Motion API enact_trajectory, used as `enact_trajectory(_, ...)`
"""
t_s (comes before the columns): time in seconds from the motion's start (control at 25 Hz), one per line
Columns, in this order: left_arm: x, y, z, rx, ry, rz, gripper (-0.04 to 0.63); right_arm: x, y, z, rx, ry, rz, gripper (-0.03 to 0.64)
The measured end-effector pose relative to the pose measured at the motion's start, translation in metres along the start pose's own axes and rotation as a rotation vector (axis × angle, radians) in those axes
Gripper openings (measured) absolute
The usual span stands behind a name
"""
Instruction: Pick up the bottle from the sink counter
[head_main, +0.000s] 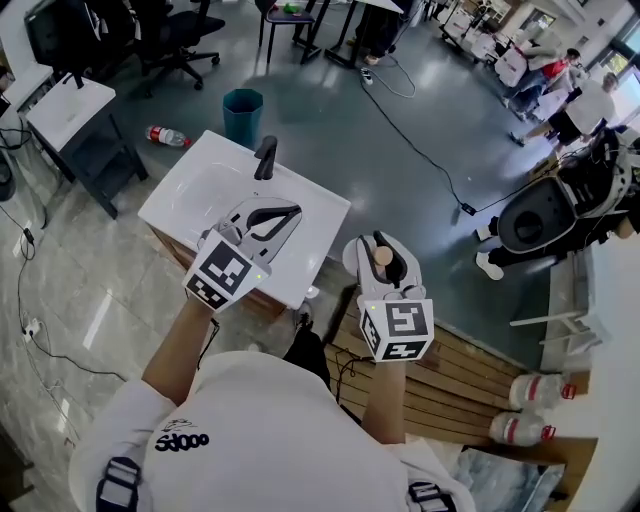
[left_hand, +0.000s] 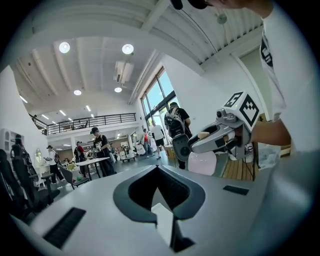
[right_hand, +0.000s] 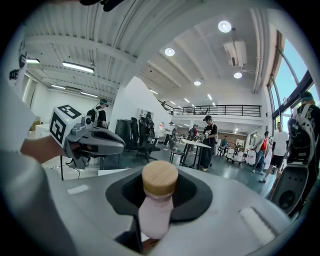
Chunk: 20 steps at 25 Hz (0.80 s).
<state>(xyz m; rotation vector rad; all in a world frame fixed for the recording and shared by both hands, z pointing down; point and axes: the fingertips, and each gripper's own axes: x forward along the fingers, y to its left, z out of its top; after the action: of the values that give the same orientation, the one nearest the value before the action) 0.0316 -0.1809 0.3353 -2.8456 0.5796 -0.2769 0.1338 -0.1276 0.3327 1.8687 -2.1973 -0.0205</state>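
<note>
Off near corner of white sink counter (head_main: 190, 195), your right gripper (head_main: 380, 250) pinches pale pink, wooden-capped bottle (right_hand: 156, 212), held roughly level; your left gripper (head_main: 290, 215) has jaws pressed together.

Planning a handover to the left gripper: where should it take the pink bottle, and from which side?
Probably on the rounded pink body of the bottle, level, from the person's left. The right gripper clamps it upright just under the wooden cap, so only the body below hangs free.
</note>
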Motion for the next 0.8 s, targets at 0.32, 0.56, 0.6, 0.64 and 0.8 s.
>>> enact_trajectory(0.32, -0.001, 0.002, -0.006, -0.012, 0.006, -0.005, 0.0, 0.004, 0.002, -0.001, 0.005, 0.002, -0.001, 0.107)
enact_trajectory(0.56, 0.001, 0.004, -0.012, -0.02, 0.017, -0.007, 0.0, 0.009, 0.003, -0.003, 0.004, 0.007, 0.005, 0.107)
enact_trajectory(0.6, 0.001, 0.005, -0.013, -0.021, 0.018, -0.007, 0.0, 0.009, 0.003, -0.003, 0.004, 0.008, 0.006, 0.107)
enact_trajectory(0.64, 0.001, 0.005, -0.013, -0.023, 0.018, -0.008, 0.0, 0.009, 0.003, -0.004, 0.003, 0.009, 0.007, 0.107)
enact_trajectory(0.8, 0.0, 0.005, -0.013, -0.031, 0.016, -0.012, 0.0, 0.012, 0.004, -0.005, 0.003, 0.013, 0.011, 0.107)
